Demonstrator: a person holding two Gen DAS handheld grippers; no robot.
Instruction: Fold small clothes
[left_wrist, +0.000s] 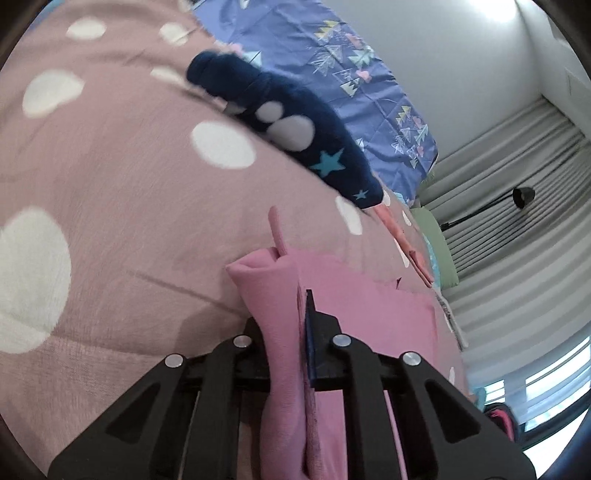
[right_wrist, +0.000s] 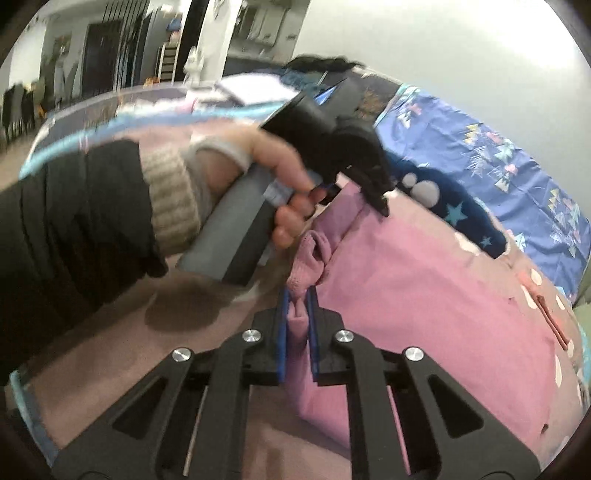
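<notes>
The pink garment (right_wrist: 424, 295) lies spread on the bed, over a dusty-pink bedspread with white dots (left_wrist: 110, 184). One bunched edge of it is caught in each tool. In the right wrist view the right gripper (right_wrist: 297, 325) has its jaws clamped on a gathered fold of the pink cloth, the blue pads pressing it from both sides. In the left wrist view the left gripper (left_wrist: 291, 332) has its jaws closed on another thick fold, which rises above the fingertips in a rounded hump; the right wrist view shows this same tool from outside, its black tips biting the garment's far edge, with the person's left hand (right_wrist: 273, 177) wrapped round the grey handle, a knitted cuff and dark sleeve behind it.

Just beyond the garment lies a navy piece of clothing with turquoise stars and white spots (left_wrist: 295, 122), resting on the bedspread. Past that is a blue sheet printed with small triangle trees (left_wrist: 351, 66). No brand, label or writing can be read anywhere; both views are somewhat blurred.
</notes>
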